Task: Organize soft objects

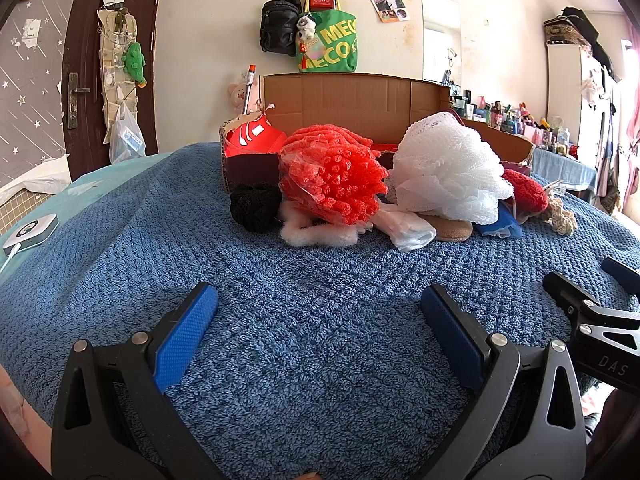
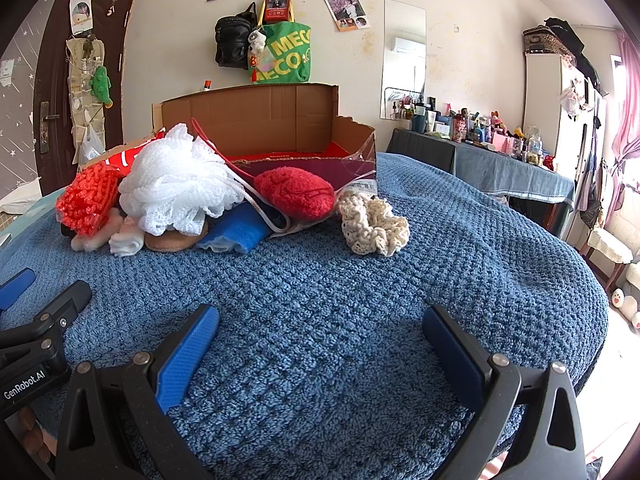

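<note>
A pile of soft things lies on a blue towel (image 1: 280, 340) in front of an open cardboard box (image 1: 352, 100). It holds a red foam net bundle (image 1: 332, 176), a white mesh pouf (image 1: 448, 168), a black scrunchie (image 1: 256, 206), white fluff (image 1: 316, 234), a red fuzzy piece (image 2: 296, 192), a blue sponge (image 2: 236, 232) and a cream crochet scrunchie (image 2: 372, 224). My left gripper (image 1: 318, 312) is open and empty, well short of the pile. My right gripper (image 2: 320, 332) is open and empty, near the cream scrunchie's side. The pouf (image 2: 176, 184) and box (image 2: 256, 120) also show in the right wrist view.
A red cap (image 1: 256, 138) lies in the box's left end. A white device (image 1: 30, 232) sits at the left edge. A dresser (image 2: 500, 168) crowded with bottles stands to the right. Bags (image 1: 328, 40) hang on the wall behind. The right gripper's side (image 1: 600, 320) shows at right.
</note>
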A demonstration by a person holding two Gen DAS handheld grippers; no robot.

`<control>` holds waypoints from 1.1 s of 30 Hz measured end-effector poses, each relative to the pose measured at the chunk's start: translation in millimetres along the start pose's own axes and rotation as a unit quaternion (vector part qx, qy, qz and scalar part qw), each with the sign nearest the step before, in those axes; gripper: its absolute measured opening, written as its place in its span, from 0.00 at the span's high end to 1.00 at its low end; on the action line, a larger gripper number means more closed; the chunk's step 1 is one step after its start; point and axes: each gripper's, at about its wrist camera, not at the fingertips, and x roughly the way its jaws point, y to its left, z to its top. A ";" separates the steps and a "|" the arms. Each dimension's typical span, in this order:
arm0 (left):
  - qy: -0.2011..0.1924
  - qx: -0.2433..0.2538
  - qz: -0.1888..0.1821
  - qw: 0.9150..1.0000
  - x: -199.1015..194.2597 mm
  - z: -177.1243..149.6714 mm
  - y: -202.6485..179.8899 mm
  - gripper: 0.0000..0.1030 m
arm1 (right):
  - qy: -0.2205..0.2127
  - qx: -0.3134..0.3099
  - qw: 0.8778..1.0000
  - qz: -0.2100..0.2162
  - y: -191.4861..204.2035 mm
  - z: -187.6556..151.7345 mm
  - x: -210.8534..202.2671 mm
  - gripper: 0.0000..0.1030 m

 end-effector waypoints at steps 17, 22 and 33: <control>0.000 0.000 0.000 1.000 0.0 -0.1 0.0 0.00 | 0.000 0.000 1.000 0.000 0.9 0.0 -0.4 0.00; 0.000 0.000 0.000 1.000 0.0 0.0 0.0 0.00 | 0.000 0.000 1.000 0.000 1.2 -0.1 -0.4 0.00; 0.011 -0.002 -0.008 1.000 2.1 10.4 0.3 0.00 | 0.004 0.009 1.000 0.010 -3.9 3.3 -1.5 0.00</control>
